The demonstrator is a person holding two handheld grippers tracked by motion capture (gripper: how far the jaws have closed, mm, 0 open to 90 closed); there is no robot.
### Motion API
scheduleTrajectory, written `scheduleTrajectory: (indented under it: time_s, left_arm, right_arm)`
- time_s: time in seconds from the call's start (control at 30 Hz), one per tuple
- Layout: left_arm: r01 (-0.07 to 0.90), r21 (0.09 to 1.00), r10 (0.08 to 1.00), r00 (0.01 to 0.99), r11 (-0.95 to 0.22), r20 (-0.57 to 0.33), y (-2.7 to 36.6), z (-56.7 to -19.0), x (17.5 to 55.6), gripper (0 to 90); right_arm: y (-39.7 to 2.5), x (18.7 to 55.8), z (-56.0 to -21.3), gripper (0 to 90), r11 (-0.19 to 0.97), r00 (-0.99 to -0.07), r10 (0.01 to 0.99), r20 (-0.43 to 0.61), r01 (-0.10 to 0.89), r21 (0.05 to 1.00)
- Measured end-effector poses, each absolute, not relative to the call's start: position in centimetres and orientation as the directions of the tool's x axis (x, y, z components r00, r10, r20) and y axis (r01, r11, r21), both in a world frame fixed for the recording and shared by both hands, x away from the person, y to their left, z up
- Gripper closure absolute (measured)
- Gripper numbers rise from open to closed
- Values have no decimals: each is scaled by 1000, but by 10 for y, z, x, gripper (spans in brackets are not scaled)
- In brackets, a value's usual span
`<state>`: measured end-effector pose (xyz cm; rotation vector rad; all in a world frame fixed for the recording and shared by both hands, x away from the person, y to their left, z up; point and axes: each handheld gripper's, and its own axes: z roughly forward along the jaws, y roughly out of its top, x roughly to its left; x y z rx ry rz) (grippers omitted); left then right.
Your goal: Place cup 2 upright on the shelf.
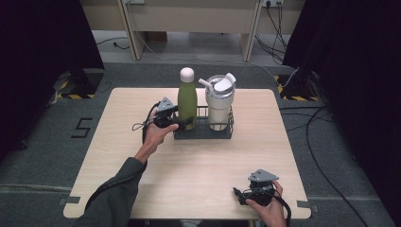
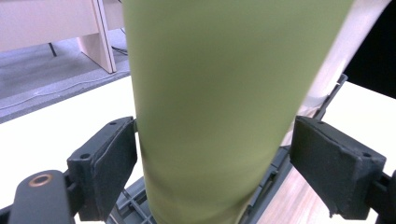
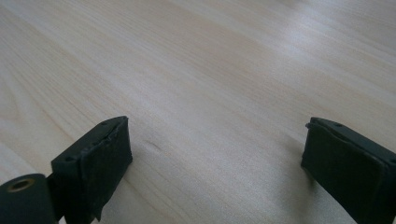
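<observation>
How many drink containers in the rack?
2. Green bottle stands at the rack's left end, between the left gripper's jaws. White tumbler stands at the right end. None seems hidden.

You can read one mark: a black digit "5" (image 1: 81, 127) on the grey floor, well off to the left of your left gripper (image 1: 182, 124), beyond the table edge and far from your right gripper (image 1: 239, 194). The green bottle (image 1: 187, 101) between your left gripper's jaws carries no lettering you can read, and neither does the white tumbler (image 1: 220, 103) just beyond it in the rack.
</observation>
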<state>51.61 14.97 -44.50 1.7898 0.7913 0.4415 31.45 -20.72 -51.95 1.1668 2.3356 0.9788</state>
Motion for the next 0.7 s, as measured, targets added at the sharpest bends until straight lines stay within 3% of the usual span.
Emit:
scheduleTrajectory:
  time_s: [0.7]
  left_arm:
    - [290, 942, 702, 707, -172, -89, 175, -433, 492, 148]
  right_arm:
    - [-207, 315, -520, 82, 423, -599, 800, -6, 557, 715]
